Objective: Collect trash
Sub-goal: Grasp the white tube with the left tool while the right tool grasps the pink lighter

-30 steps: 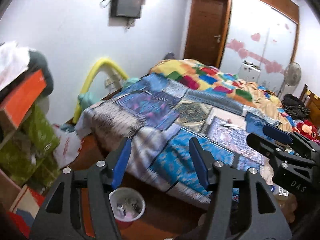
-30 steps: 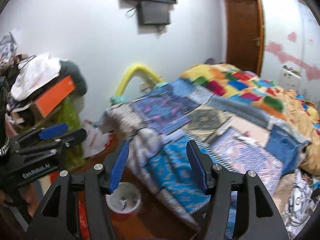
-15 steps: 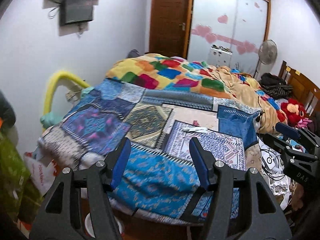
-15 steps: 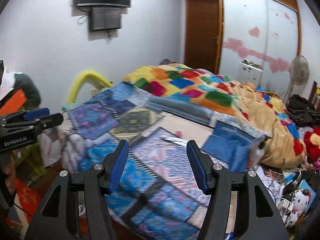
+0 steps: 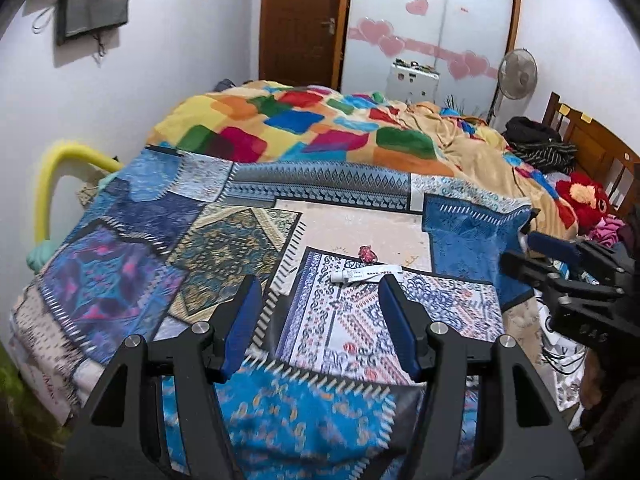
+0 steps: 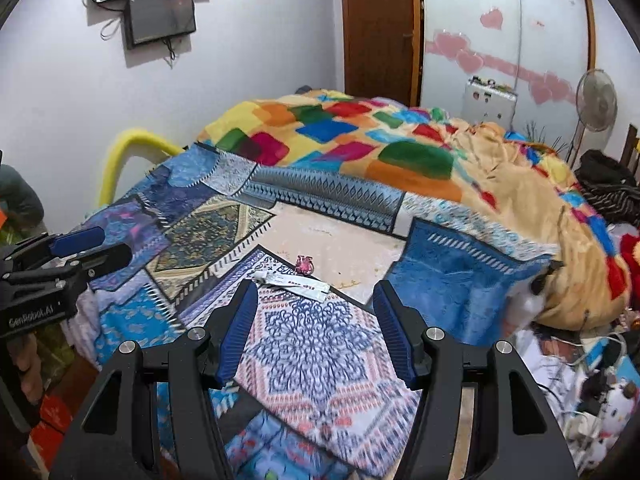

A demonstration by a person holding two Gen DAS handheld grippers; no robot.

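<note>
Grippers both hover over the near end of the bed [image 5: 120, 280], side by side. The left gripper [image 5: 320, 320] has its blue pads spread wide with nothing between them, and the right gripper [image 6: 314, 326] is just as wide open and just as bare. From the left wrist view the right one shows at the far right edge; from the right wrist view the left one shows at the left edge.

Just past the fingertips, on the blue-and-white patterned mat [image 6: 316, 344], lies a flattened white tube [image 6: 292, 281], stretched crosswise, cap end to the left. In the left view that tube [image 5: 366, 274] sits ahead of the gap, its right end close to the right finger's tip. It touches neither tool.

Right behind the tube rests a small crumpled pink wrapper [image 6: 305, 264], on the pale cloth beside the mat's far edge.

Farther back, the multicoloured blanket [image 5: 312, 128] is heaped across the bed, then the wooden door [image 6: 380, 28].
</note>
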